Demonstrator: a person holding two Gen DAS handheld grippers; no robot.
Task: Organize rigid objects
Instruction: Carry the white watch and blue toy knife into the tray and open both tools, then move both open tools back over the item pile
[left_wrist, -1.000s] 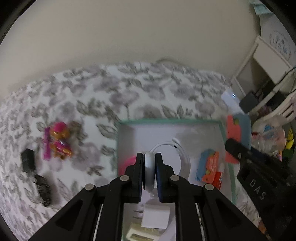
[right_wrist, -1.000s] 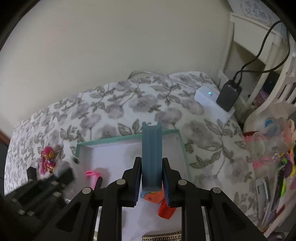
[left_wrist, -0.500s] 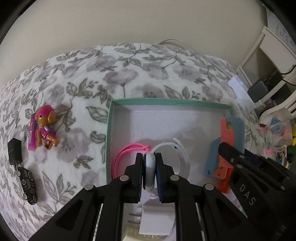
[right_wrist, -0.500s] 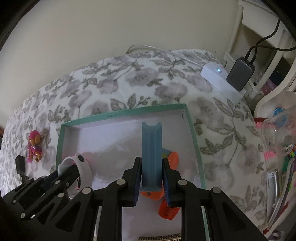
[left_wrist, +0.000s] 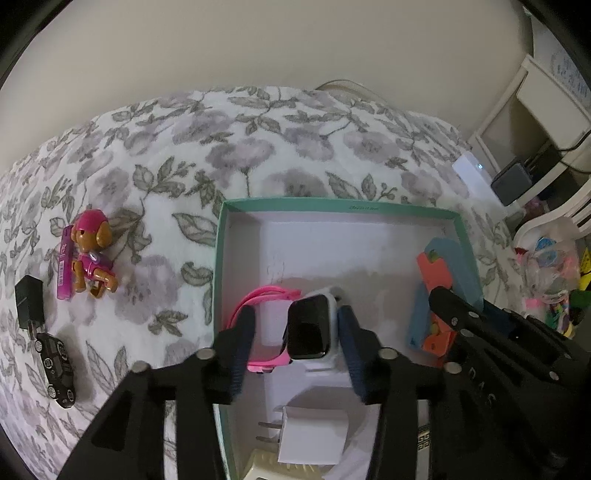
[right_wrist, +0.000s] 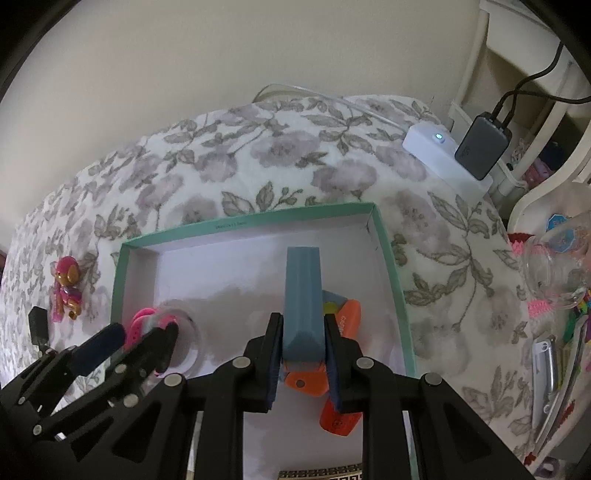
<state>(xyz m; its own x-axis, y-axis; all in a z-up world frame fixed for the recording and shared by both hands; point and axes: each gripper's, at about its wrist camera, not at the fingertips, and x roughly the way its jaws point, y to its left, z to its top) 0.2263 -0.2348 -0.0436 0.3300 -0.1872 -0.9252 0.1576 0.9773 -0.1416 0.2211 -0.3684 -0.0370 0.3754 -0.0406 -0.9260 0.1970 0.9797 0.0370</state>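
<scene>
A teal-rimmed box (left_wrist: 332, 204) with a white floor lies on the flowered bedspread. My left gripper (left_wrist: 295, 343) is open over the box; a white smartwatch (left_wrist: 310, 326) with a black screen lies between its fingers beside a pink band (left_wrist: 266, 295). My right gripper (right_wrist: 303, 354) is shut on a blue and orange toy gun (right_wrist: 302, 295), held low inside the box at its right side. The gun also shows in the left wrist view (left_wrist: 439, 291). The left gripper shows in the right wrist view (right_wrist: 122, 339).
A pink toy dog (left_wrist: 90, 254), a black charger (left_wrist: 27, 299) and a black toy car (left_wrist: 55, 363) lie left of the box. A white plug (left_wrist: 314, 434) sits in the box's near end. A white hub (right_wrist: 436, 147) and shelves stand at right.
My left gripper has opened and let go of the white smartwatch, which now lies in the box. The right gripper has lowered the toy gun slightly, still shut on it.
</scene>
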